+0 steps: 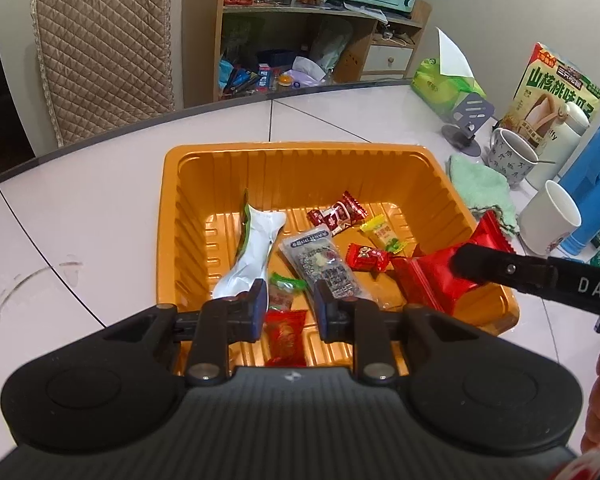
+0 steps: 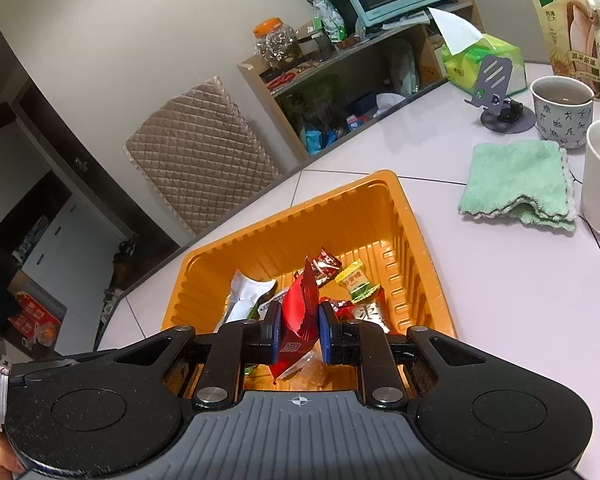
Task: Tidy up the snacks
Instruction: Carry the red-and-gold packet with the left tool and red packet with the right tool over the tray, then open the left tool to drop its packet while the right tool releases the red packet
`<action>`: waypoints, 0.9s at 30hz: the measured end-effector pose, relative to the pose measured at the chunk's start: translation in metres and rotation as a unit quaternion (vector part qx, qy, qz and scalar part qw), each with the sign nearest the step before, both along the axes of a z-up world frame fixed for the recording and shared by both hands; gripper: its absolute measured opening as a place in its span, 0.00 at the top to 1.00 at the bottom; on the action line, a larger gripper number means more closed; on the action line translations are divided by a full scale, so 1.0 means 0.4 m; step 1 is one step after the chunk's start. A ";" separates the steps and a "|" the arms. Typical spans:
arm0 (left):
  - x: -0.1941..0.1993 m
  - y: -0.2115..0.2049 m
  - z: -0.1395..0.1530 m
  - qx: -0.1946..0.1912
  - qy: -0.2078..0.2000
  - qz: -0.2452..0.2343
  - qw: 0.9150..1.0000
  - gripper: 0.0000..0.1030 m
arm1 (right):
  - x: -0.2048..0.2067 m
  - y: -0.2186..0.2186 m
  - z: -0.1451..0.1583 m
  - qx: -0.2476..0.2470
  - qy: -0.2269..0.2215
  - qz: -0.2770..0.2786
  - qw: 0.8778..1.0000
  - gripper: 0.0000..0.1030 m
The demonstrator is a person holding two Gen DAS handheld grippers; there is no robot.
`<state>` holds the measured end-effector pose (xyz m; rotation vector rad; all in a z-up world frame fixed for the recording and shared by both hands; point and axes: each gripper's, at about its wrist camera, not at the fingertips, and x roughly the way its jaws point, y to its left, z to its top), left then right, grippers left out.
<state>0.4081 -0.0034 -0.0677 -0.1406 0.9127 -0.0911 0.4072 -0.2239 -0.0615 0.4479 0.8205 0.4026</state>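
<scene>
Snacks lay loose in the orange tray (image 1: 172,208) on the white table (image 1: 80,208), so the sorting looked well under way. From the left wrist view, the left gripper (image 1: 288,300) hovered over the tray's near edge with its jaws spread and nothing between them, probably waiting its turn. Beneath it lay a white packet (image 1: 256,248), a grey printed packet (image 1: 320,260), small red candies (image 1: 368,258) and a yellow candy (image 1: 384,236). From the right, the right gripper (image 1: 466,268) reached over the tray's right wall, pinching a red wrapper (image 1: 432,276) above the pile, apparently to drop it in. From the right wrist view, the same red wrapper (image 2: 298,316) stood upright between the blue pads (image 2: 274,332), pressed on both sides, above the tray (image 2: 284,236). A green cloth (image 2: 516,184), mugs (image 2: 562,108) and a tissue pack (image 2: 480,60) stood well apart on the far right, outside the work.
</scene>
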 end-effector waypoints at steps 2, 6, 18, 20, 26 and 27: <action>-0.001 0.005 0.002 0.001 -0.001 0.000 1.000 0.78 | 0.003 0.003 0.000 -0.001 0.000 0.001 1.000 0.81; 0.001 0.018 0.006 0.006 0.002 -0.001 1.000 0.78 | 0.012 0.009 -0.003 0.005 0.007 0.005 1.000 0.81; 0.000 0.041 0.011 0.011 0.009 -0.002 1.000 0.78 | 0.043 0.084 -0.026 -0.014 0.045 0.058 0.997 0.81; -0.002 0.043 0.009 0.011 0.010 -0.002 1.000 0.78 | 0.049 0.097 -0.030 -0.024 0.051 0.068 0.996 0.81; -0.001 0.043 0.009 0.010 0.010 -0.002 1.000 0.78 | 0.058 0.118 -0.039 -0.033 0.053 0.083 0.995 0.81; 0.000 0.043 0.011 0.010 0.009 -0.002 1.000 0.78 | 0.060 0.119 -0.041 -0.031 0.054 0.085 0.994 0.81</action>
